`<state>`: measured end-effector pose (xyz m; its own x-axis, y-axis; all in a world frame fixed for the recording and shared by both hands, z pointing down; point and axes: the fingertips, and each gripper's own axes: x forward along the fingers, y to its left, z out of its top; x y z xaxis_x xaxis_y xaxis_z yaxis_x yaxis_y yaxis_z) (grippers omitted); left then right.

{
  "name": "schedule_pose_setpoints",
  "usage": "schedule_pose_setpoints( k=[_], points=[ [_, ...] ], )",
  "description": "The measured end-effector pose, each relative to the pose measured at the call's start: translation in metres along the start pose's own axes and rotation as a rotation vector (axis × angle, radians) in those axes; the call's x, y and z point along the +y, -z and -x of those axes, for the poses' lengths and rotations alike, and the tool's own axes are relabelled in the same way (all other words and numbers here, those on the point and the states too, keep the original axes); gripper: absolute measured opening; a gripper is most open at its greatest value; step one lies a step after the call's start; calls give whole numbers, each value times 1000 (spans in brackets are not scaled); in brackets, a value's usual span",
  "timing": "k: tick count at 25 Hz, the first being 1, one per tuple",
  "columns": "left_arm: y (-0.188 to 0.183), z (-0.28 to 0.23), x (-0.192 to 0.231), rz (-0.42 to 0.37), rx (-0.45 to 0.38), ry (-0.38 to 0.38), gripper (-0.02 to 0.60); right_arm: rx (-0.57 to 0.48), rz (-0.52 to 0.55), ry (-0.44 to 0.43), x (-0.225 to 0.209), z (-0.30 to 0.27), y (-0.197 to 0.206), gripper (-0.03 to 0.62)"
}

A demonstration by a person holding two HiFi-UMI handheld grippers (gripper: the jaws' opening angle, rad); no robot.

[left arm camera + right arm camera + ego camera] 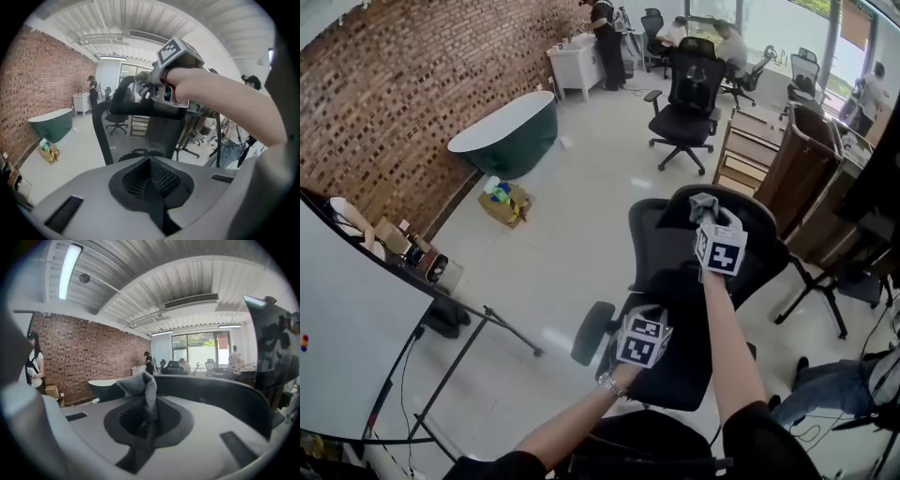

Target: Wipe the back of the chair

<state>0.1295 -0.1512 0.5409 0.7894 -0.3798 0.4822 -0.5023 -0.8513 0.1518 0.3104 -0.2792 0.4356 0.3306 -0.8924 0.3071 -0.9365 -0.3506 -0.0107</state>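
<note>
A black mesh office chair (670, 281) stands right in front of me in the head view. My right gripper (711, 217) is at the top of the chair's back, shut on a grey cloth (703, 203). In the right gripper view the cloth (139, 384) hangs from the shut gripper (149, 405) beside the chair's curved black top edge (211, 390). My left gripper (643, 339) is lower, near the chair's back. In the left gripper view this gripper (150, 161) looks shut with nothing in it, facing the mesh back (123, 140) and the headrest (145, 105).
A green bathtub (508, 131) stands by the brick wall, with a cardboard box (506, 202) near it. Another black chair (689, 98) and wooden drawers (750, 155) are behind. A whiteboard on a stand (356, 328) is at left. Someone's legs (834, 384) lie at right.
</note>
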Motion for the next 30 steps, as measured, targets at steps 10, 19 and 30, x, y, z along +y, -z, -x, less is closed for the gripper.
schedule_pose_setpoints(
  k=[10,19,30],
  points=[
    [-20,-18,6,15,-23,-20,3,-102,-114,273,-151,102,8,40],
    [-18,18,14,48,-19,-113,3,-14,-36,-128,47,28,20,40],
    [-4,26,43,45,-16,-241,3,-13,-49,33,-51,20,46,40]
  ],
)
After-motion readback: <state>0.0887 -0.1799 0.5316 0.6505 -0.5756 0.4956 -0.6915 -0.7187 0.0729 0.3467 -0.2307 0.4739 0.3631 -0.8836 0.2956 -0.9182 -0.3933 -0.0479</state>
